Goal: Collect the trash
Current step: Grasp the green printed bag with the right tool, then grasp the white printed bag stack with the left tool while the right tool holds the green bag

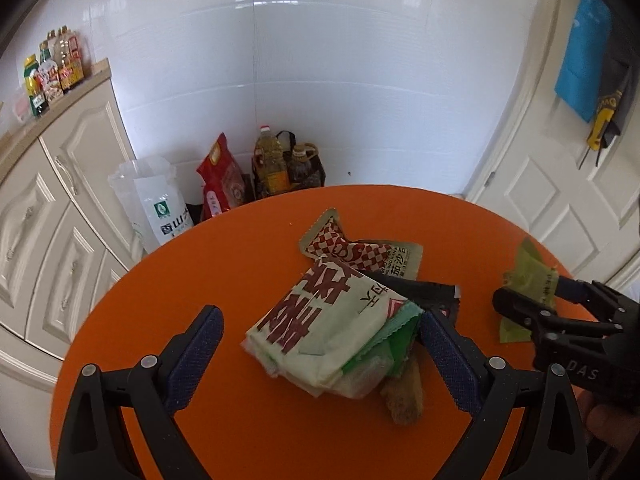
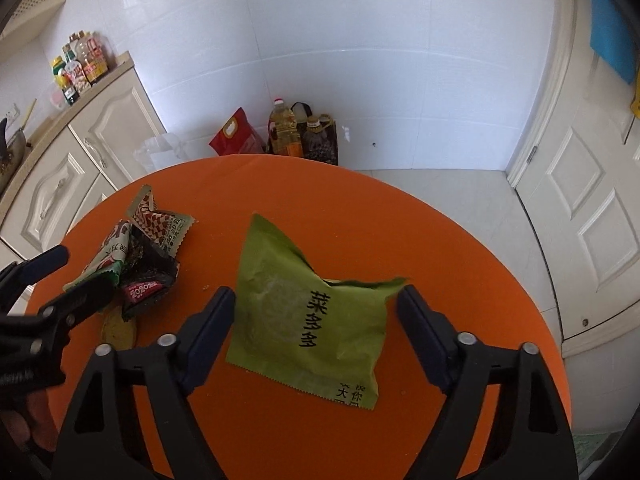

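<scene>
Right wrist view: right hand-held gripper (image 2: 316, 312) gapes around green wrapper (image 2: 308, 312), its pads apparently not pressing it.

Beyond my round orange table (image 1: 224, 264), cream cabinets (image 1: 60, 216) with moulded doors run along the left under a tan counter (image 1: 98, 70), where a cluster of sauce and condiment bottles (image 1: 52, 70) stands against the white tiled wall (image 1: 320, 80). In the far corner of the floor I see a white plastic sack (image 1: 154, 200) with a green logo, a red bag (image 1: 222, 178) just beside it, and a yellow oil bottle (image 1: 272, 160) set in a dark tote bag (image 1: 308, 168). On the right is a white panelled door (image 1: 560, 184) with a blue cloth (image 1: 582, 60) hanging on it.
</scene>
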The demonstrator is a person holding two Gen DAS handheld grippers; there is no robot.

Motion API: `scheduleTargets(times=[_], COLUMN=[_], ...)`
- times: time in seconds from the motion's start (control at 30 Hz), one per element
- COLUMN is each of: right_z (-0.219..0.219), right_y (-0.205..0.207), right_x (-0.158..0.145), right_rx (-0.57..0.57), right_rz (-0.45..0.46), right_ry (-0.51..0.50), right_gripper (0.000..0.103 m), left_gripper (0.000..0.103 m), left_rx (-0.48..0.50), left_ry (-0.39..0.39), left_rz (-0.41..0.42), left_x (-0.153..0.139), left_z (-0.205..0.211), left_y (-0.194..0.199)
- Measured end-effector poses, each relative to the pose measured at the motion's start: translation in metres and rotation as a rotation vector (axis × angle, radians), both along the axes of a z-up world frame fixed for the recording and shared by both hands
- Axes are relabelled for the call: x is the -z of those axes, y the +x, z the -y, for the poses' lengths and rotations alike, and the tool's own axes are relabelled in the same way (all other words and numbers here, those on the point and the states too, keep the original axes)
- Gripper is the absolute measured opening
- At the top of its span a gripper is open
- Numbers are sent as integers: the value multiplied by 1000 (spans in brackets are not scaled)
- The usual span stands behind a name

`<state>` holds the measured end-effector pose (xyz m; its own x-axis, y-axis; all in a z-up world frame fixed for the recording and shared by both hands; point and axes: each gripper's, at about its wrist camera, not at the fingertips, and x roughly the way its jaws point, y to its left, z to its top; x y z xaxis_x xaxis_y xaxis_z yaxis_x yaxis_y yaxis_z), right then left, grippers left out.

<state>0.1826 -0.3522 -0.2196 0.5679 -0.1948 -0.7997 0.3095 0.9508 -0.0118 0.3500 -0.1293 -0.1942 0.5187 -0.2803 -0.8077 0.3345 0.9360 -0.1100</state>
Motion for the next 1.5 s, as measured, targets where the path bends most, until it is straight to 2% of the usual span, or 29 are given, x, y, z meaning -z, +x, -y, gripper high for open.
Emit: scheduleTargets(times=[0.13,0.17,0.23,0.47,0.67,0.8,0.83,0.87,0.9,0.93,1.1,1.2,1.27,1.3,1.33,1.4,1.5], right_z=[0,-1,-4,-7,-13,-18,-20,-22,-23,-25,-38,-46,-50,-52,-53,-55,-56], right_y=[-2,-2,-2,-7,-23,-41,-46,-50,-55,-61,-91,-105,-114,-117,-120,-122,-121], right_x=[-2,-2,-2,-3,-12,-22,-24,-26,-28,-31,-37,-36,-34,-32,-30,-29,-29], right_rx=[-30,-36,-43,-63,-72,-74,-77,-80,-82,-82,-94,-106,-111,-111,-110,-108,-106], right_rz=[1,0,2,10,37,59,61,65,70,76,86,78,72,70,69,69,72], right_ry=[15,15,13,35,59,69,66,71,77,79,77,79,82,84,87,93,96], right_gripper=[58,56,55,48,46,46,46,46,46,46,46,46,46,46,46,46,46], left_gripper=[96,94,83,81,81,80,71,58,28,26,26,33,59,76,85,94,95], left_rx=[13,19,28,30,4,-28,-33,-31,-26,-32,-43,-81,-101,-106,-107,-93,-88], left_ry=[-78,-90,-116,-158,-193,-198,-196,-198,-195,-179,-161,-145,-126,-119,-107,-69,-3], left_rz=[-54,-59,-60,-49,11,47,59,67,63,54,20,23,46,62,97,122,115], left_x=[14,17,20,23,10,1,-1,-3,-4,-5,8,15,11,9,6,5,17], left_z=[1,2,-3,-3,-13,-25,-29,-29,-28,-28,-15,-20,-22,-28,-29,-31,-24], left_y=[34,42,51,89,100,94,91,91,86,89,78,73,65,60,68,63,87])
